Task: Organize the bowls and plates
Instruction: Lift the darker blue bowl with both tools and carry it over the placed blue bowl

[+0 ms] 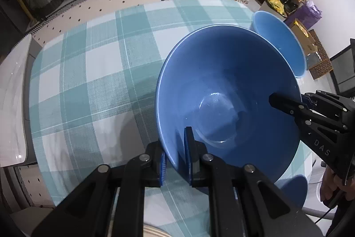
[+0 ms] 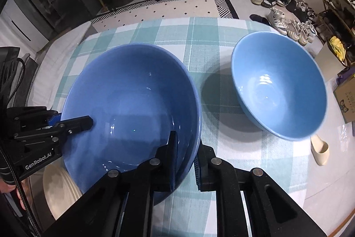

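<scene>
Large blue bowl [image 1: 221, 81] rim clamped by left gripper [image 1: 175, 161] and right gripper [image 2: 186, 161], lighter bowl [image 2: 279, 86] beside, checked tablecloth [image 1: 88, 81]

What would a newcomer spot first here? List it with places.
The big dark blue bowl fills the near middle, pinched at opposite rims by the left gripper and right gripper. A lighter blue bowl sits to its right on the checked tablecloth.

White lettering "GenRobot.AI" runs along the black body of the left gripper [image 2: 92, 122], well behind the jaws clamped on the dark blue bowl [image 2: 133, 108]. On the right gripper [image 1: 269, 100], behind its jaws, the white letters "DAS" show. Printing on the cardboard box [image 2: 346, 97] is too small to read.
</scene>
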